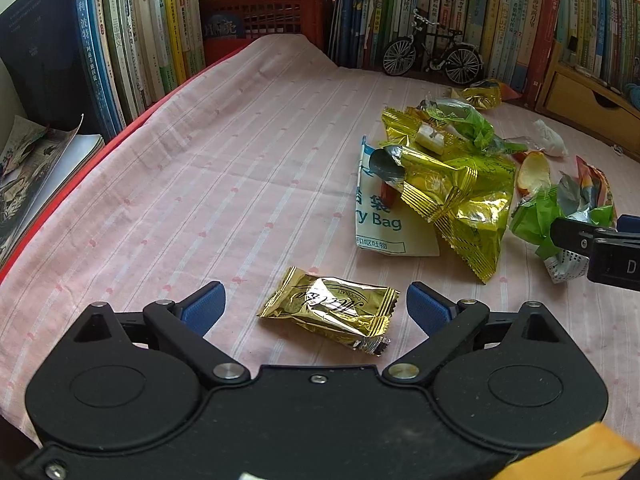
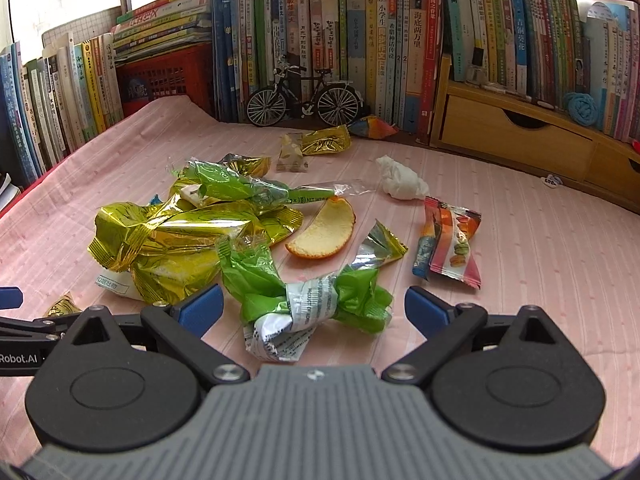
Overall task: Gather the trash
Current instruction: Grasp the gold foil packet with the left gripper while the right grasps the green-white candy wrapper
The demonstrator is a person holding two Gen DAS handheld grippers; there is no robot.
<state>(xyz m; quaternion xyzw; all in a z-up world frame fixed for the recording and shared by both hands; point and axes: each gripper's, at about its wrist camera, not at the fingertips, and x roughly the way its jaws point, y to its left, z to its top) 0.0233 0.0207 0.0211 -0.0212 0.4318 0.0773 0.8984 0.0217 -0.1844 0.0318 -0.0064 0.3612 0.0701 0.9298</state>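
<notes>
- Foil chocolate wrapper [image 1: 330,310], gold and crinkled, lying flat on the pink striped cloth [image 1: 200,184] just ahead of the left hand-held gripper [image 1: 316,306], between its blue pads [image 1: 204,308] but untouched by either.
- Likely featherweight, thin and slick; apt to skid or crumple under a pinch. Best taken across the narrow middle of the pack, pads closing on the two long edges, not on the torn silver end at the near right.
- Left hand-held gripper spread wide, empty.
- Green wrapper [image 2: 316,300], twisted around a white printed middle, lying in front of the right hand-held gripper [image 2: 314,306], between its spread pads [image 2: 202,308] with no contact visible; jaws wide, nothing held.
- Soft, springy film by the look of it, light enough to cling or flutter; firmest hold probably at the knotted white waist, where the layers bunch.
- Farther off and to the left in the right wrist view, a heap of large gold bags [image 2: 168,240] over a white paper bag [image 1: 380,216] with blue print; bulky but probably airy, likely to slide apart if lifted by one corner.
- Orange peel [image 2: 326,232], curved and stiffer, near the middle; white tissue wad [image 2: 400,184] farther right; striped sweet packet [image 2: 448,244] at the right.
- Books [image 2: 360,52] and a model bicycle [image 2: 304,96] along the far edge, well apart from the trash.
</notes>
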